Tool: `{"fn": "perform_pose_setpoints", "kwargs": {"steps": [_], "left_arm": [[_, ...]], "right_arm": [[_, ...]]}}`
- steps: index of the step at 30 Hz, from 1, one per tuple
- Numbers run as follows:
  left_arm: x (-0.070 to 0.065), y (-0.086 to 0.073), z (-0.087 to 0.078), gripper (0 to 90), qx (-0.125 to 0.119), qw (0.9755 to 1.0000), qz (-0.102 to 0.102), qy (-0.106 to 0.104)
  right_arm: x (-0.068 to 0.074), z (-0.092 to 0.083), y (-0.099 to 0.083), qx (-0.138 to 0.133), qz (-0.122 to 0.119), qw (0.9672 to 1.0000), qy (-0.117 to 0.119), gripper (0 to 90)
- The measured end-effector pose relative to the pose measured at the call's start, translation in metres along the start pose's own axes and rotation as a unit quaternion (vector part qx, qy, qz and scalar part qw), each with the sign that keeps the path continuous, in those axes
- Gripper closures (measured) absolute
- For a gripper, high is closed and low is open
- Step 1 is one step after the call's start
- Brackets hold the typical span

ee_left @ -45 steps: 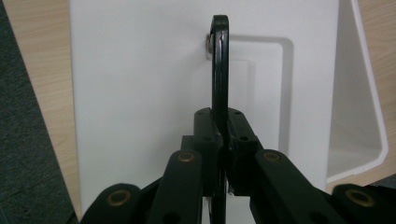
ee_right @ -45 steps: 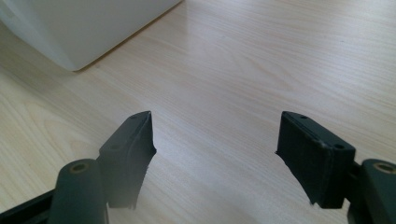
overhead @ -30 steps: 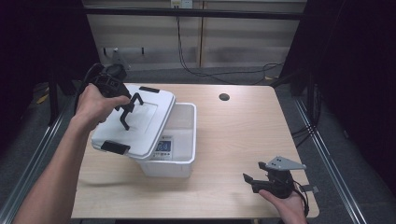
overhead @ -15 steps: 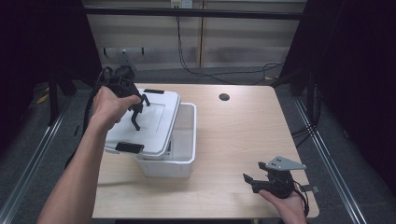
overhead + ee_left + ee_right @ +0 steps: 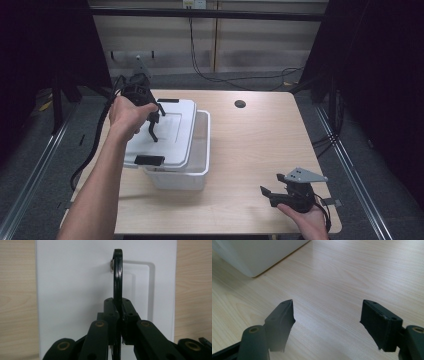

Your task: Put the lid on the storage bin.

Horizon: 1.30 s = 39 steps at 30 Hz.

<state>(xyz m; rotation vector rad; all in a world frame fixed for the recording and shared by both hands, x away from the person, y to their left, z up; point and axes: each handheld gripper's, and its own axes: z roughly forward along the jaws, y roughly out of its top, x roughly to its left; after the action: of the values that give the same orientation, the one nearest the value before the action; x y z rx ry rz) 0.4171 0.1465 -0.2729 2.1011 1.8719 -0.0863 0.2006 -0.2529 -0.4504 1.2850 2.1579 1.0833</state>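
Note:
A white lid with black end latches lies partly over the left side of an open white bin. The bin's right strip stays uncovered. My left gripper is above the lid's middle, shut on its thin black handle. In the left gripper view the handle stands on edge, pinched between the pads, with the lid flat below. My right gripper rests in a hand at the table's front right, open, with bare wood between its fingers.
The wooden table has a dark round hole near its far edge. A corner of the bin lies ahead of the right gripper. A black cable trails off the table's left side. Dark floor surrounds the table.
The left hand has carried the lid to the right and slightly down, so that it lies flatter and farther over the bin. The right gripper has stayed in place.

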Motion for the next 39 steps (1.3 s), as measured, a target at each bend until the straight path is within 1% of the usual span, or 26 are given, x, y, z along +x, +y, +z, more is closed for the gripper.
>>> {"fn": "perform_pose_setpoints", "kwargs": {"steps": [1, 3, 5, 7, 9, 10, 12, 14, 15, 21, 22, 23, 24, 25, 26, 27, 28, 29, 30, 32, 33, 34, 35, 36, 37, 39], "left_arm": [[-0.002, 0.000, 0.001, 84.9, 0.006, 1.0000, 0.002, -0.001], [-0.005, 0.000, 0.002, 84.9, 0.000, 1.0000, 0.005, -0.003], [-0.007, 0.000, 0.003, 85.0, 0.002, 1.0000, 0.000, -0.004], [-0.008, -0.001, 0.005, 84.9, -0.003, 1.0000, -0.004, -0.005], [-0.011, -0.002, 0.007, 84.9, 0.008, 0.9999, -0.008, -0.005], [-0.013, -0.002, 0.008, 84.9, 0.009, 0.9999, -0.008, -0.005], [-0.015, -0.003, 0.009, 84.9, 0.007, 0.9998, -0.011, -0.012], [-0.017, -0.004, 0.010, 84.9, 0.007, 0.9998, -0.016, -0.010], [-0.017, -0.004, 0.010, 84.9, 0.010, 0.9997, -0.016, -0.013], [-0.018, -0.005, 0.011, 84.8, -0.002, 0.9995, -0.029, -0.011], [-0.018, -0.005, 0.011, 84.9, 0.001, 0.9995, -0.030, -0.013], [-0.019, -0.006, 0.013, 84.8, -0.002, 0.9994, -0.032, -0.011], [-0.020, -0.005, 0.014, 84.8, 0.002, 0.9996, -0.026, -0.012], [-0.021, -0.005, 0.015, 84.8, 0.005, 0.9995, -0.026, -0.014], [-0.022, -0.006, 0.017, 84.8, 0.001, 0.9994, -0.032, -0.015], [-0.023, -0.005, 0.019, 84.8, 0.006, 0.9995, -0.029, -0.012], [-0.024, -0.006, 0.020, 84.8, 0.003, 0.9994, -0.032, -0.011], [-0.024, -0.005, 0.020, 84.8, 0.002, 0.9995, -0.029, -0.013], [-0.025, -0.005, 0.021, 84.8, 0.003, 0.9994, -0.031, -0.013], [-0.025, -0.005, 0.022, 84.8, 0.004, 0.9995, -0.029, -0.015], [-0.026, -0.005, 0.023, 84.8, 0.006, 0.9994, -0.030, -0.018], [-0.027, -0.006, 0.024, 84.8, 0.003, 0.9993, -0.032, -0.018], [-0.027, -0.006, 0.024, 84.8, 0.002, 0.9993, -0.030, -0.022], [-0.027, -0.006, 0.024, 84.8, 0.007, 0.9993, -0.028, -0.022], [-0.028, -0.006, 0.025, 84.8, 0.002, 0.9993, -0.030, -0.021], [-0.027, -0.006, 0.026, 84.8, 0.005, 0.9994, -0.027, -0.022]], "right_arm": [[0.000, 0.000, 0.000, 0.000, 0.001, 1.0000, 0.000, 26.5], [0.000, 0.000, 0.000, 0.000, 0.001, 1.0000, 0.000, 26.5], [0.000, 0.000, 0.000, 0.000, 0.000, 1.0000, 0.000, 26.5], [0.000, 0.000, 0.000, 0.001, 0.001, 1.0000, 0.000, 26.5], [0.001, 0.000, 0.000, 0.000, 0.000, 1.0000, 0.000, 26.5], [0.001, 0.000, 0.000, 0.000, 0.001, 1.0000, 0.000, 26.5], [0.001, 0.000, 0.000, 0.001, 0.001, 1.0000, 0.000, 26.5], [0.001, 0.000, 0.000, 0.000, 0.001, 1.0000, 0.000, 26.5], [0.001, 0.000, 0.000, 0.001, 0.001, 1.0000, -0.001, 26.5], [0.001, 0.000, 0.000, 0.000, -0.001, 1.0000, 0.000, 26.5], [0.001, 0.000, 0.000, 0.000, -0.001, 1.0000, 0.000, 26.5], [0.001, 0.000, 0.000, 0.000, -0.001, 1.0000, -0.001, 26.5], [0.001, 0.000, 0.000, 0.000, -0.001, 1.0000, -0.001, 26.5], [0.001, 0.000, 0.000, 0.001, 0.000, 1.0000, -0.001, 26.5], [0.001, 0.000, 0.000, 0.001, 0.000, 1.0000, 0.000, 26.5], [0.001, 0.000, 0.000, 0.001, 0.000, 1.0000, 0.000, 26.5], [0.001, 0.000, 0.000, 0.000, -0.001, 1.0000, 0.000, 26.5], [0.001, 0.000, 0.000, 0.000, -0.001, 1.0000, 0.000, 26.5], [0.001, 0.000, 0.000, 0.000, 0.000, 1.0000, 0.000, 26.5], [0.001, 0.000, 0.000, 0.000, 0.000, 1.0000, 0.001, 26.5], [0.001, 0.000, 0.000, 0.000, 0.000, 1.0000, 0.000, 26.5], [0.001, 0.000, 0.000, 0.001, 0.000, 1.0000, 0.000, 26.5], [0.001, 0.000, 0.000, 0.001, 0.000, 1.0000, 0.001, 26.5], [0.001, 0.000, 0.000, 0.001, -0.001, 1.0000, 0.001, 26.5], [0.001, 0.000, 0.000, 0.001, -0.001, 1.0000, 0.001, 26.5], [0.001, 0.000, 0.000, 0.001, -0.001, 1.0000, 0.001, 26.5]]}}
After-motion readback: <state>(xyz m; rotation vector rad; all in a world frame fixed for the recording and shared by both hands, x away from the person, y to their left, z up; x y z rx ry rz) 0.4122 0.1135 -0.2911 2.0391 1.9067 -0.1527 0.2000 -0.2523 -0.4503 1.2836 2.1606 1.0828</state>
